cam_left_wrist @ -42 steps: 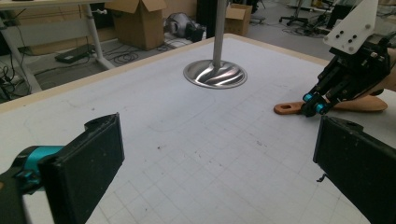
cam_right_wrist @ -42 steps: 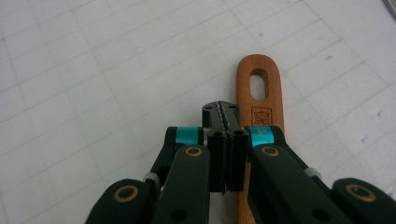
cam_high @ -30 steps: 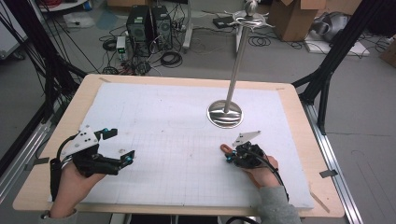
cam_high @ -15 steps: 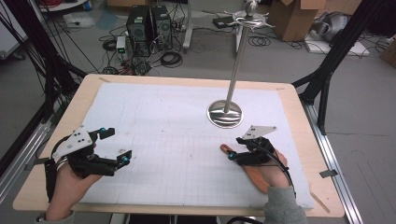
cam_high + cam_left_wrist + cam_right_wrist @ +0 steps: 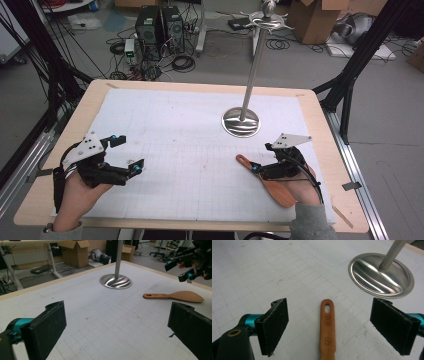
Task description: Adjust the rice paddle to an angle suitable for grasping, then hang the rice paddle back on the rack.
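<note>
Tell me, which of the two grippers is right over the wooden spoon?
The right gripper. It hangs just above the wooden spoon, jaws wide open after just opening. The left gripper waits far across the mat.

The high view looks forward and down from above the person's side, taking in the whole table point(image 5: 320, 107) and the floor beyond. The left gripper view sits low near the mat and faces across it toward the metal stand point(image 5: 116, 281) and the wooden spatula point(image 5: 175, 296). The right gripper view looks steeply down from close above the spatula's handle point(image 5: 327, 325). All three share the stand's base point(image 5: 241, 121) and the spatula.
</note>
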The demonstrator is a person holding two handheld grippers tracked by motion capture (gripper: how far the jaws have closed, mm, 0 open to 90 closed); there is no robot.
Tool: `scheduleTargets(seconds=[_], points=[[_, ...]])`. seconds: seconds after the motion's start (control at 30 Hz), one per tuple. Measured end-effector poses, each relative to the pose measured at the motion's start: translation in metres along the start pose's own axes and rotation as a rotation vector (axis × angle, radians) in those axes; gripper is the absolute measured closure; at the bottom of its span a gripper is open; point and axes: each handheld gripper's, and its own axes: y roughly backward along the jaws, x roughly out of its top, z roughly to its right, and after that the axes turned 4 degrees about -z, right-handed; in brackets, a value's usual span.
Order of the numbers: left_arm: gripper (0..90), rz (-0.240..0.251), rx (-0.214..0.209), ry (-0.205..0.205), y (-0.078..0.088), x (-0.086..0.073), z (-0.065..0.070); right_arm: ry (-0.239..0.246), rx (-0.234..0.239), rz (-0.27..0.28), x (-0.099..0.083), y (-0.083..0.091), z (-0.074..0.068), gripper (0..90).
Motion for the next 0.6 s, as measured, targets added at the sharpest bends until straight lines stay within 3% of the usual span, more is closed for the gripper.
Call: scheduleTargets(seconds=[0.27,0.6], points=[[2.3,-0.010,-0.010,-0.002,-0.0044,-0.0002,0.0019,0.003,-0.017,-0.022,-0.0027,-0.0003,0.0010,12.8],[2.3,-0.008,-0.008,-0.001,-0.0047,-0.0011,0.0015,0.003,-0.027,-0.088,-0.0039,-0.0076,0.0017,13.2]])
